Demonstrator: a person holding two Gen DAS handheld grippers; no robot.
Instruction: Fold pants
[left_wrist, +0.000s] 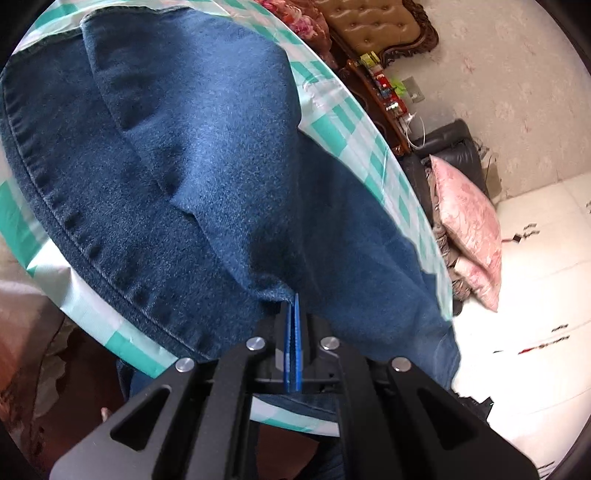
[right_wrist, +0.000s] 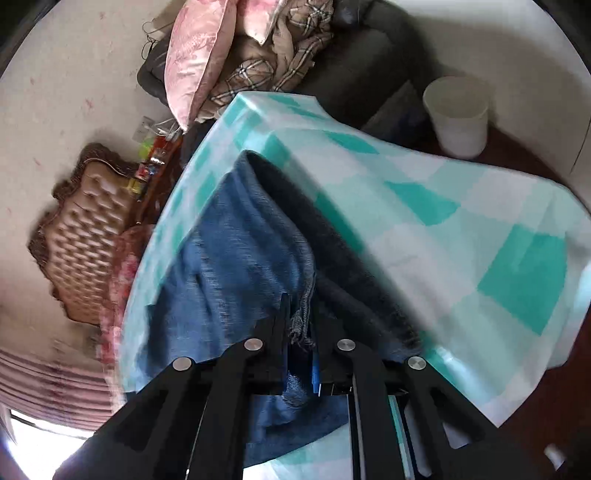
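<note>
Pants (left_wrist: 207, 177) of blue denim lie on a table under a teal-and-white checked cloth (left_wrist: 334, 122), covering most of its near part. One layer is folded over another, with a stitched seam curving along the left edge. Left gripper (left_wrist: 293, 306): the blue pads are pressed together at a raised fold of denim near the table's near edge; whether cloth lies between the pads cannot be told. Right gripper (right_wrist: 299, 317): the jaws are nearly closed and pinch a frayed hem edge of the pants (right_wrist: 236, 258), lifting it off the cloth (right_wrist: 461, 229); denim hangs below the fingers. The right wrist view is blurred. Beyond the table stand a dark sofa with a pink cushion (left_wrist: 469, 225), a tufted headboard (right_wrist: 85, 229) and a white bin (right_wrist: 458, 114).
</note>
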